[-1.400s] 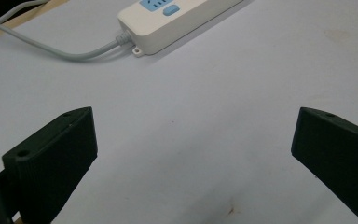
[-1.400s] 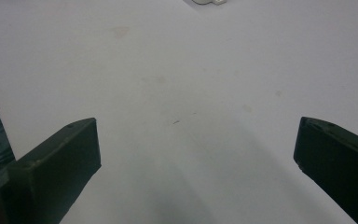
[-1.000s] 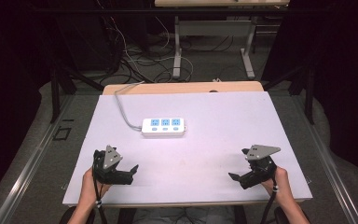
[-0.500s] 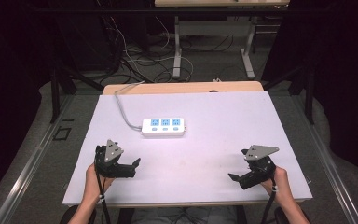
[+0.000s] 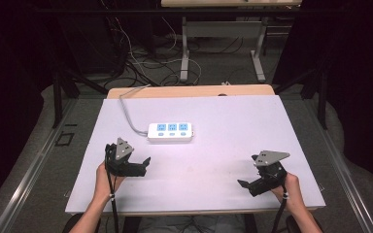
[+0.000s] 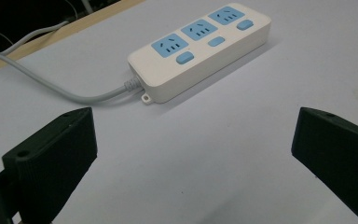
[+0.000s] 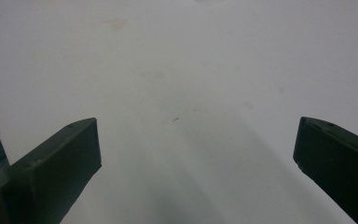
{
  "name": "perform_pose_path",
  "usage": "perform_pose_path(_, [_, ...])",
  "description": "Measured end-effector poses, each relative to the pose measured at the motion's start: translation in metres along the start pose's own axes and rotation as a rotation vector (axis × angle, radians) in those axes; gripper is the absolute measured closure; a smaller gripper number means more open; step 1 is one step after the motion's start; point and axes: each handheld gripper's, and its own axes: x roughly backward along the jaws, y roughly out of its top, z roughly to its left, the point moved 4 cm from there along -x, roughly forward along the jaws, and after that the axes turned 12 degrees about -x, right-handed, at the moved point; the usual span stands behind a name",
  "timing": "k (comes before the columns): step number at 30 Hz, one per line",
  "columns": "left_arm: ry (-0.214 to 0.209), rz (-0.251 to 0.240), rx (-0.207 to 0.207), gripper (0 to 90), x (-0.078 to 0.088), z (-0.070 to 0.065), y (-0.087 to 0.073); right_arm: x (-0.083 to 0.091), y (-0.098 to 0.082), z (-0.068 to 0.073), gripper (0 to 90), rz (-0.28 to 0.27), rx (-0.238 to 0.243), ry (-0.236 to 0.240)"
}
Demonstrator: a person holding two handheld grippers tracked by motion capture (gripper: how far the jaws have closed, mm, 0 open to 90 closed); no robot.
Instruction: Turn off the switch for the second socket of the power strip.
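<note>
A white power strip point(image 5: 170, 131) with three blue sockets lies mid-table, and its grey cable point(image 5: 127, 114) runs off the far-left edge. My left gripper point(image 5: 144, 166) is held a short way in front of and left of the strip, open and holding nothing. In the left gripper view the power strip point(image 6: 200, 46) lies just ahead beyond the wide-apart jaws, with the cable point(image 6: 51, 84) leading left. My right gripper point(image 5: 245, 178) hovers near the front right of the table, open. Between its jaws lies bare tabletop point(image 7: 191, 93).
The white tabletop point(image 5: 223, 116) has a wooden strip point(image 5: 189, 91) along its far edge. Beyond it are table legs point(image 5: 185, 53) and tangled cables point(image 5: 141, 63) on the floor. A metal rail point(image 5: 29, 165) runs along the left side.
My left gripper has moved slightly forward and to the right, closer to the power strip. The right gripper has stayed in place.
</note>
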Motion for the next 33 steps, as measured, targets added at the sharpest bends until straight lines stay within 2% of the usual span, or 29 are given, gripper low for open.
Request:
perform_pose_path(8, [0.006,0.009,-0.013,0.0,-0.013,0.004,0.006,0.0,0.0,0.0,0.2,0.003,-0.007,0.009])
perform_pose_path(13, [-0.009,0.013,-0.007,0.0,-0.023,0.004,0.012,-0.001,0.0,0.0,0.2,0.004,-0.008,0.011])
perform_pose_path(15, [-0.011,0.013,-0.01,0.0,-0.024,0.004,0.013,0.0,-0.001,-0.001,0.2,0.007,0.008,0.011])
perform_pose_path(20, [-0.01,0.011,-0.023,0.0,-0.032,0.005,0.019,-0.001,-0.001,0.0,0.2,0.01,-0.005,0.006])
perform_pose_path(22, [-0.013,0.015,-0.032,0.0,-0.036,0.006,0.021,-0.001,-0.001,0.0,0.2,0.011,0.006,0.003])
perform_pose_path(31, [-0.022,0.013,-0.02,0.0,-0.044,0.009,0.025,0.0,-0.002,0.001,0.2,0.019,0.002,0.006])
perform_pose_path(32, [-0.041,0.008,-0.003,0.0,-0.046,0.01,0.025,-0.001,-0.002,0.001,0.2,0.021,0.008,0.007])
perform_pose_path(33, [-0.041,0.008,-0.003,0.0,-0.046,0.01,0.025,-0.001,-0.002,0.001,0.2,0.022,0.004,0.005])
